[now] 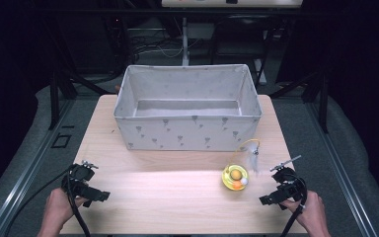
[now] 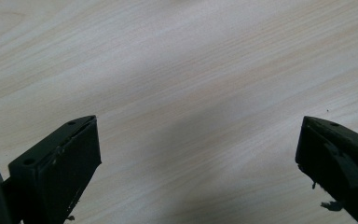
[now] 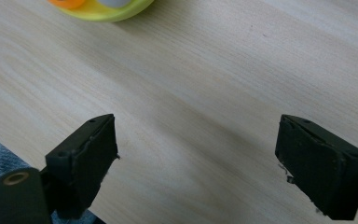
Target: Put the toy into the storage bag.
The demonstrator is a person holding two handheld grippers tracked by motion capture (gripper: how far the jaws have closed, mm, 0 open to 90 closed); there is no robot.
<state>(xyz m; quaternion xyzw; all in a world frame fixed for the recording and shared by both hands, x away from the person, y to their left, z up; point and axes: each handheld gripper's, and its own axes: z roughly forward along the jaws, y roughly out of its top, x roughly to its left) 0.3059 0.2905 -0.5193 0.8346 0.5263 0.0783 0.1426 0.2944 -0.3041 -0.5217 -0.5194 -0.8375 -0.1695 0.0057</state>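
A small yellow-green toy dish point(image 1: 235, 177) with an orange ball, a white ball and a wire with a feather rests on the light wooden table point(image 1: 177, 190), right of centre. Its rim point(image 3: 103, 10) peeks in at the top of the right gripper view. My right gripper point(image 1: 269, 199) is held low near the table's right front, just right of the toy, jaws wide apart over bare wood point(image 3: 196, 154). My left gripper point(image 1: 100, 196) sits near the left front edge, also open with nothing between its jaws point(image 2: 198, 154).
A large white fabric box point(image 1: 187, 108) with a small grey print stands open-topped across the back half of the table. Dark frames and cables lie behind it. Grey floor surrounds the table on both sides.
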